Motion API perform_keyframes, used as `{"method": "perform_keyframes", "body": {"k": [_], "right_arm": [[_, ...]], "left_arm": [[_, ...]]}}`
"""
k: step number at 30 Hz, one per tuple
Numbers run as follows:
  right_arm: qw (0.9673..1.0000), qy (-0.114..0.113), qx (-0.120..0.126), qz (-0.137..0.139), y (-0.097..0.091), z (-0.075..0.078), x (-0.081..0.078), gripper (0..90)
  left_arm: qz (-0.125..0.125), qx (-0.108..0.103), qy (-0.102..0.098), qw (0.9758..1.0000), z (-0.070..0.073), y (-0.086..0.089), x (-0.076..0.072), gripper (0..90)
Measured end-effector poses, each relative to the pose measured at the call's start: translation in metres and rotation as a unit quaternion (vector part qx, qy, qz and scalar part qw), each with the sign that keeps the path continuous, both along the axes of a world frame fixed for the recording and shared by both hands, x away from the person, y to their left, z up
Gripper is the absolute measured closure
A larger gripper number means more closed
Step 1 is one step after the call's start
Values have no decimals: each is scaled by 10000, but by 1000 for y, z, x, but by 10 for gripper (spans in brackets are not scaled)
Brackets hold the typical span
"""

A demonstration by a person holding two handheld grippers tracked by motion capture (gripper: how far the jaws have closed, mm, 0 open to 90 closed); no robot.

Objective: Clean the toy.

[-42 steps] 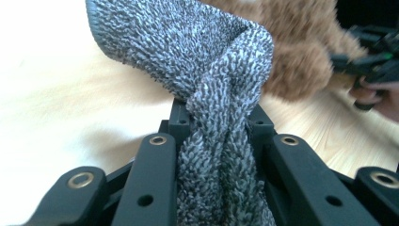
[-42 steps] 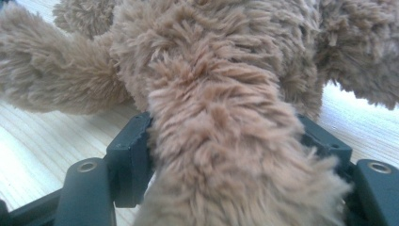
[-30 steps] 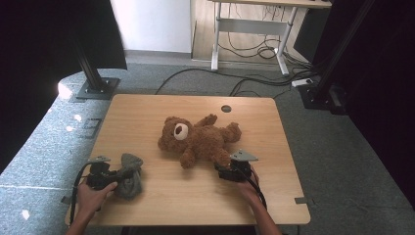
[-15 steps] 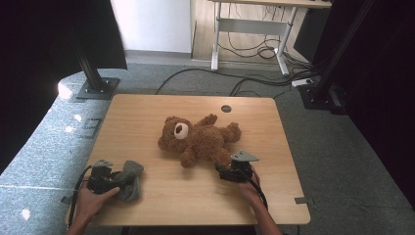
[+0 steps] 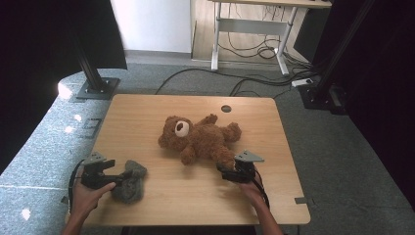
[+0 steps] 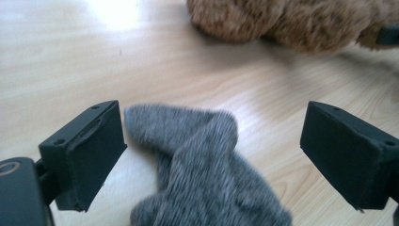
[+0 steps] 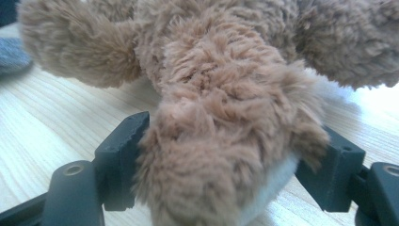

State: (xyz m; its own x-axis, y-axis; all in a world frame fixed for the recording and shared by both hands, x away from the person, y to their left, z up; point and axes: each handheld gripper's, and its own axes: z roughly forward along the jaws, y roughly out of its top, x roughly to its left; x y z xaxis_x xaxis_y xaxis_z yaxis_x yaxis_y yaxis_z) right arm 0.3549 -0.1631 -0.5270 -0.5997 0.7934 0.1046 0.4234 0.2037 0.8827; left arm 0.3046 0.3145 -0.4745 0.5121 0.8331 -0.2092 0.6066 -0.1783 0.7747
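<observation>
Sock (image 5: 129, 180), grey, lies near-left on table (image 5: 147, 117); your left gripper (image 6: 211, 155) has just opened, sock loose between its jaws. Right gripper (image 7: 226, 174) clamps teddy bear's (image 5: 200, 139) foot. Next: regrasp the sock's cuff, likely to dress that foot.

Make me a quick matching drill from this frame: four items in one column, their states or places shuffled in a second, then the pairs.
Column 1:
1. teddy bear
2. grey sock
3. left gripper
4. right gripper

Column 2:
A. crumpled on the table's near left part
B. jaws pressed on a furry brown leg
C. lying mid-table, pale muzzle showing
D. jaws wide apart, just opened, pads off the fabric that lies between them

Pairs: 1-C, 2-A, 3-D, 4-B
</observation>
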Motion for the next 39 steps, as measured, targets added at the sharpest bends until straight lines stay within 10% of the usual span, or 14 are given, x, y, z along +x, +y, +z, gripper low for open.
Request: {"method": "perform_keyframes", "body": {"k": [18,39], "right_arm": [[9995,-198,221,-117,-42,10,-18,226],[9991,145,-217,-346,-63,-9,-32,232]], "left_arm": [[-155,-173,-116,9997,7,-49,42,146],[-378,-196,55,9991,-9,-36,16,161]]}}
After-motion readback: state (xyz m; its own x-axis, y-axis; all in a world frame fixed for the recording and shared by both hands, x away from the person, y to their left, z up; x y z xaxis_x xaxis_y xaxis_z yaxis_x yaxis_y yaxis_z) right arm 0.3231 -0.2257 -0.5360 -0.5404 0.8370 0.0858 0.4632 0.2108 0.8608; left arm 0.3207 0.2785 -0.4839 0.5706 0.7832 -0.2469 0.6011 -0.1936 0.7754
